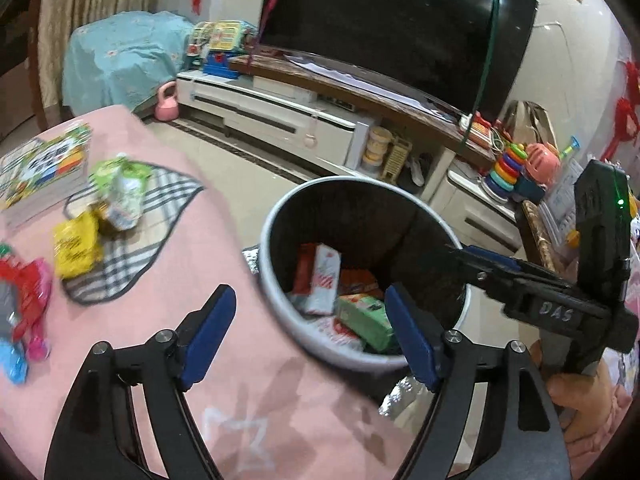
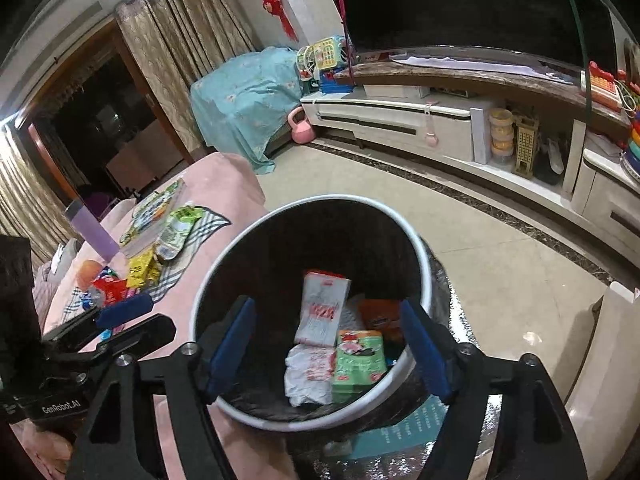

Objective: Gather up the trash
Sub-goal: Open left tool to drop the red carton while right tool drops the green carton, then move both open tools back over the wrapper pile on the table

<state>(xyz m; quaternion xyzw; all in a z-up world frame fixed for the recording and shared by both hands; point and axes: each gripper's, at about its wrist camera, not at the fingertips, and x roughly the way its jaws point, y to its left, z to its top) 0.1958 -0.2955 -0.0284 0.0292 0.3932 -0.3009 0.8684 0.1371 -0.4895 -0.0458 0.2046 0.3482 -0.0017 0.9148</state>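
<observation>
A white trash bin with a dark liner stands beside the pink-covered table; it also shows in the right wrist view. Inside lie a white-red packet, a green packet and an orange packet. My left gripper is open and empty over the table edge by the bin. My right gripper is open and empty above the bin's mouth. On the table lie a yellow wrapper, a green-white bag and red and pink wrappers.
A checked cloth and a stack of books lie on the table. A purple bottle stands there too. A TV cabinet with toys runs along the wall. Silver foil lies under the bin.
</observation>
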